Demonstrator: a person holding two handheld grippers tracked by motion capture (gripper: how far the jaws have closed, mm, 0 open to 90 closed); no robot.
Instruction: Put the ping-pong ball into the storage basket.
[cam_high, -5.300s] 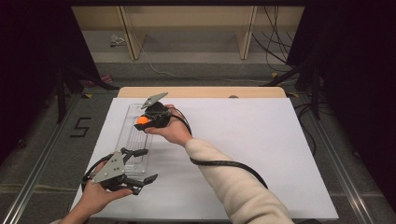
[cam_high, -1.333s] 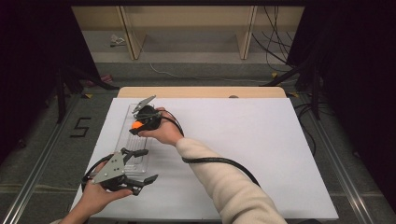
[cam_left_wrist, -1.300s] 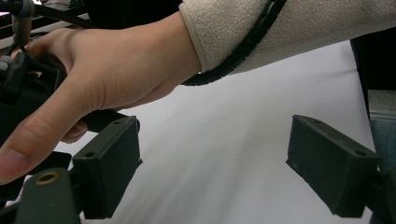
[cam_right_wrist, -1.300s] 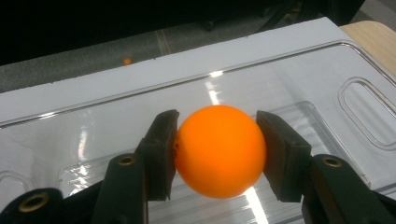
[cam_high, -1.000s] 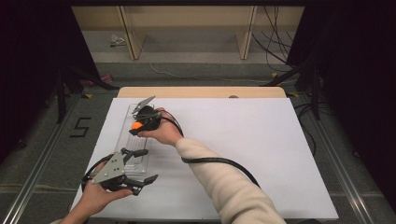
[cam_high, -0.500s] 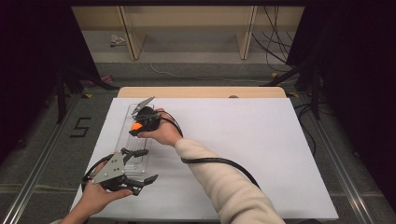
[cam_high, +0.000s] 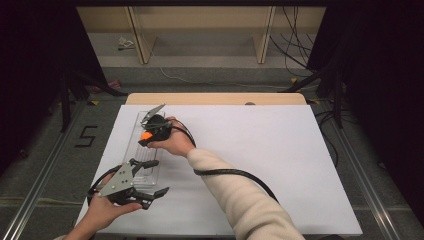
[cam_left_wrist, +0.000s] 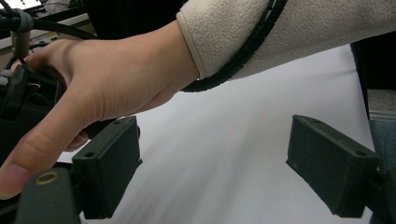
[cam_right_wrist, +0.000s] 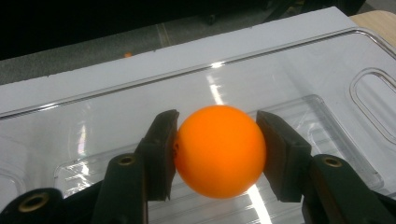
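We are holding the ball (cam_right_wrist: 219, 150) in the right gripper (cam_high: 146, 136), over the clear tray (cam_high: 131, 147) at the left of the white sheet (cam_high: 280, 160). In the right gripper view, the 2 pads are pressing on opposite sides of the ball at its widest line, and the tray's moulded pockets are lying just beneath it.

Handling, as we are judging it: the ball is looking small, smooth, glossy and hollow, so we are expecting it to be very light, fairly stiff and slippery. A grip across the middle, as now, is suiting it best; a grip above or below that line is risking a squirt out of the jaws. Once released on a flat surface, it is likely rolling freely, so a pocket is the safer seat.

The left gripper (cam_high: 131, 184) is resting at the near end of the tray. Its jaws are standing wide apart with nothing between them; in the left gripper view, bare sheet is showing in the gap.

Room for moving: the tray is lying close to the sheet's left edge, so we are leaving little margin there. The right forearm (cam_high: 240, 200) is crossing just beside the left gripper. The sheet to the right is bare and giving wide room.
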